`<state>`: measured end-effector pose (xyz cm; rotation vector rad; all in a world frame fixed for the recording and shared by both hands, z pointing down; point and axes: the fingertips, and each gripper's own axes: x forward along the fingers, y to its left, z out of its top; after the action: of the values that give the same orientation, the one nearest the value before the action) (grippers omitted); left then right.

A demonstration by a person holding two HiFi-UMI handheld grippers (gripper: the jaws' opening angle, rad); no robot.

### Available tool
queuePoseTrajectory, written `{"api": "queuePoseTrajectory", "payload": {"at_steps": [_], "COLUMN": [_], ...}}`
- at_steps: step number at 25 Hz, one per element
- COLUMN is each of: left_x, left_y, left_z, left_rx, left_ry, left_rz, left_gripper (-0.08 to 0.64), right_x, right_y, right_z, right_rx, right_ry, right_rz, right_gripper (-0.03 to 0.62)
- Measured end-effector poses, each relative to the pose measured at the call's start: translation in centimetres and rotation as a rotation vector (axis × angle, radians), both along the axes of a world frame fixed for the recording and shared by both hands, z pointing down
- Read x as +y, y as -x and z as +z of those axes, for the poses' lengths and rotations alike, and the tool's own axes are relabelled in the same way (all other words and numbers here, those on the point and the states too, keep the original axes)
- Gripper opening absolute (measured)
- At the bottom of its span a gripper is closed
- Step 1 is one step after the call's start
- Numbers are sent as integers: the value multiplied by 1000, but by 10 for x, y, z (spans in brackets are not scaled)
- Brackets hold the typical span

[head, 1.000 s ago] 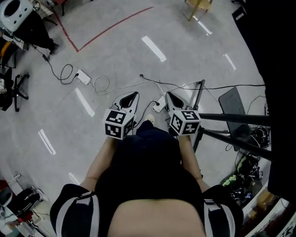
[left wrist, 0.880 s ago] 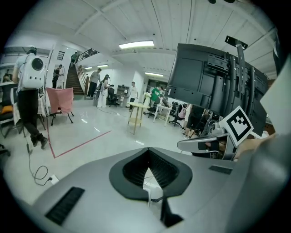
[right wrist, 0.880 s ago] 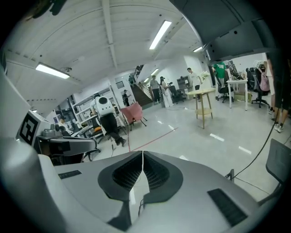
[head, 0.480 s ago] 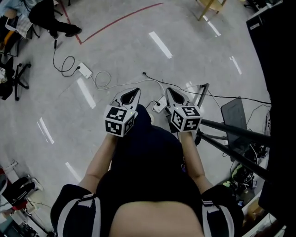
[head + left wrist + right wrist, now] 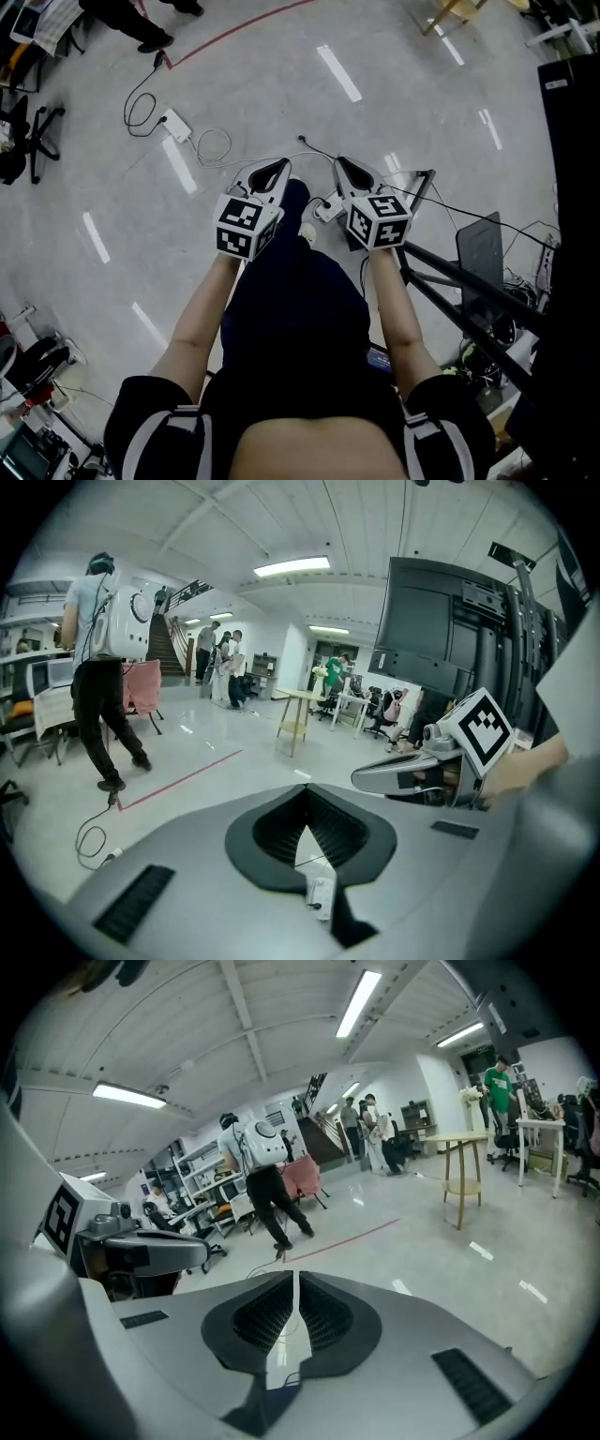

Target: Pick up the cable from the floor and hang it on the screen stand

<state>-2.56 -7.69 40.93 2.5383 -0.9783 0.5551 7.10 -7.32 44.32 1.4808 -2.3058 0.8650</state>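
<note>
A thin white cable (image 5: pixel 215 147) lies looped on the grey floor and runs from a white power strip (image 5: pixel 174 125) toward a second strip (image 5: pixel 328 207) just ahead of my grippers. The screen stand's black legs (image 5: pixel 419 192) spread over the floor at the right, under the dark screen (image 5: pixel 572 169). My left gripper (image 5: pixel 273 172) and right gripper (image 5: pixel 346 169) are held side by side at waist height, above the floor, both shut with nothing in them. In the left gripper view the gripper (image 5: pixel 307 790) frames the strip (image 5: pixel 320 893). The right gripper (image 5: pixel 294 1278) points across the hall.
A black cable (image 5: pixel 141 105) coils near a red floor line (image 5: pixel 234 36). A person with a white backpack (image 5: pixel 262 1180) walks ahead. A wooden stool (image 5: pixel 464 1180) stands far off. More cables and gear (image 5: pixel 487 323) crowd the stand's base. My shoe (image 5: pixel 307 232) shows below the grippers.
The head view has shifted: the floor cables and power strip have slid up in the picture and the stand's legs sit differently at the right. Both grippers stay side by side and shut.
</note>
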Motion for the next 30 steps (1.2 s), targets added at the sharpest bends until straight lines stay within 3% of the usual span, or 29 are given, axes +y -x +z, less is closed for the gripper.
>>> {"api": "queuePoseTrajectory", "payload": {"at_steps": [7,11,15,21,30], "left_x": [-69,-96,-123,-154,-168], "left_y": [6,7,3,-10,-4], "left_z": [20,51,94,159,285], "left_rx": [20,-18,-21,-16,-53], "left_ry": [26,48,57,43,208], "left_rz": [-6,6,16,20,59], "left_gripper": [8,8,8,8,8], "right_x": [-73,-102,-127,-151,-172], "right_y": [-3,-3,4,13,12], "right_z": [20,46,86,164,279], "right_rx": [-20,-59,-69,-17,79], "right_ry": [25,51,84,128,165], "right_rz": [12,12,-27,-114,-156], "right_gripper": [26,32,126,169,193]}}
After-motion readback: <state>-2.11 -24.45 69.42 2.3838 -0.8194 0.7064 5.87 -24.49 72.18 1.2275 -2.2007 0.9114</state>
